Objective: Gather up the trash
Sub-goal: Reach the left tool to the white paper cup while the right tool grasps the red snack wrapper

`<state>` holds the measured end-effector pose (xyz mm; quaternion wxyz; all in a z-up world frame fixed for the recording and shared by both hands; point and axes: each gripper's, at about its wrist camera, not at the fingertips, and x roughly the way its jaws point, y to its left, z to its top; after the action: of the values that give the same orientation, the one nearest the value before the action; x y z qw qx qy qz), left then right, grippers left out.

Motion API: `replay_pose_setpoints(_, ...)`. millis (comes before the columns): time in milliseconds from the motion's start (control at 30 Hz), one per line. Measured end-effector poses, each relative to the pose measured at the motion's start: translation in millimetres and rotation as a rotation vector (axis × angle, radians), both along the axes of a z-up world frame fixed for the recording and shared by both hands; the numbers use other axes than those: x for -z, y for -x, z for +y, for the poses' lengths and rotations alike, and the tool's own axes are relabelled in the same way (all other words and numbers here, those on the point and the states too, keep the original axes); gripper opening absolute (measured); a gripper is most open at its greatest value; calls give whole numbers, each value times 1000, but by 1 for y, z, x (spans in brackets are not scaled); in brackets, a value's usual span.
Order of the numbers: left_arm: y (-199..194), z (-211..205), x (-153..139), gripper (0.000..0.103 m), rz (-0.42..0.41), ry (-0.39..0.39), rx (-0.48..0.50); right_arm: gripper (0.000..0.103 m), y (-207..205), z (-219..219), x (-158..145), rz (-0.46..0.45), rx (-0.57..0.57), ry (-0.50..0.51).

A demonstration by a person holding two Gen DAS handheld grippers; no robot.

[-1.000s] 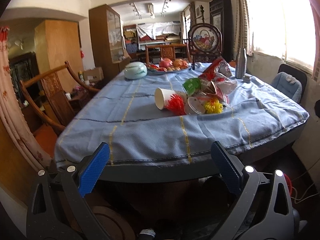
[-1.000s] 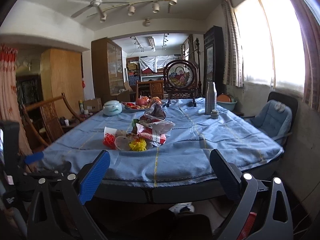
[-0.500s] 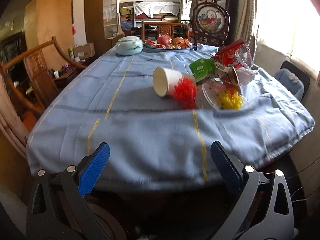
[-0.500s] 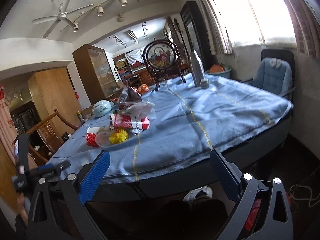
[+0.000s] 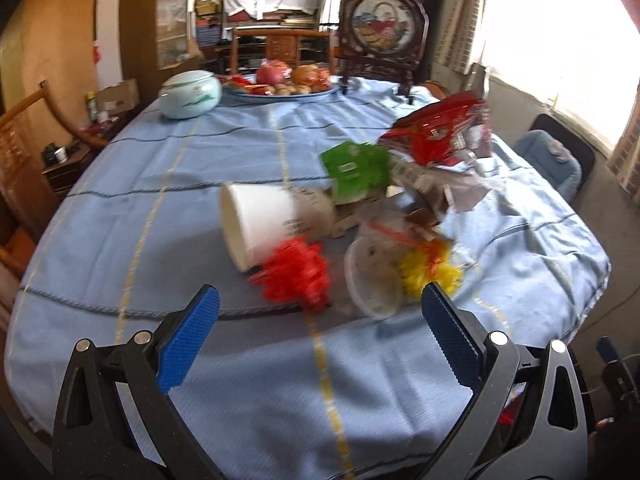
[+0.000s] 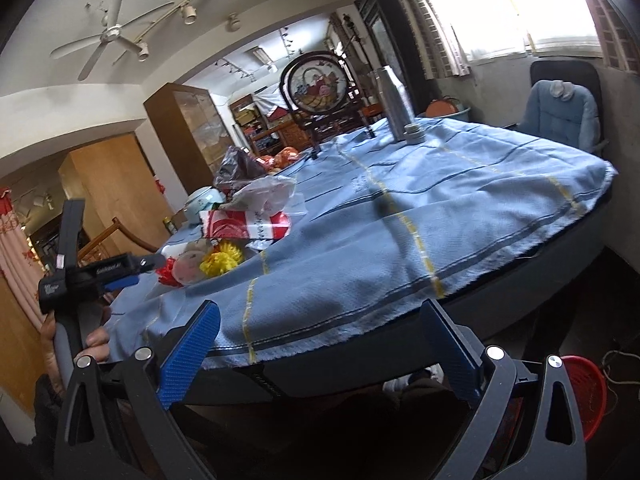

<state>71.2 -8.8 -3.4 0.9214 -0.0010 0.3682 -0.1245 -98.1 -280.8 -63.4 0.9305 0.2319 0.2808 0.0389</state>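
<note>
A pile of trash lies on the blue tablecloth [image 5: 168,184]: a tipped white paper cup [image 5: 268,224], a red tassel [image 5: 296,274], a clear plastic lid [image 5: 372,280], a yellow tassel [image 5: 430,270], a green packet [image 5: 356,170] and a red wrapper [image 5: 436,134]. My left gripper [image 5: 320,338] is open and empty, just short of the red tassel. My right gripper [image 6: 320,350] is open and empty at the table's near edge, with the pile [image 6: 224,236] off to its left. The left gripper [image 6: 132,270] shows there beside the pile.
A pale green lidded jar [image 5: 190,94] and a fruit platter [image 5: 288,84] stand at the far end, by a round framed screen [image 5: 382,36]. A steel flask [image 6: 394,104] stands at the far right. A red basket [image 6: 582,396] sits on the floor. A blue-cushioned chair [image 6: 560,114] stands by the window.
My left gripper has moved forward over the table toward the trash pile. My right gripper has tilted and swung right, staying at the table edge. Both stay open.
</note>
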Motion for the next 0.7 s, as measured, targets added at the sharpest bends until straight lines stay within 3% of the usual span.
replay_pose_setpoints(233, -33, 12, 4, 97, 32, 26, -31, 98, -32, 15, -4, 8, -98, -12)
replay_pose_setpoints(500, -37, 40, 6, 97, 2, 38, -92, 98, -138, 37, -25, 33, -219, -77)
replay_pose_setpoints(600, -38, 49, 9, 97, -6, 27, -105, 98, -171, 40, -36, 29, -210, -100)
replay_pose_setpoints(700, -40, 55, 12, 97, -15, 18, -117, 98, -199, 50, -56, -2, -203, -36)
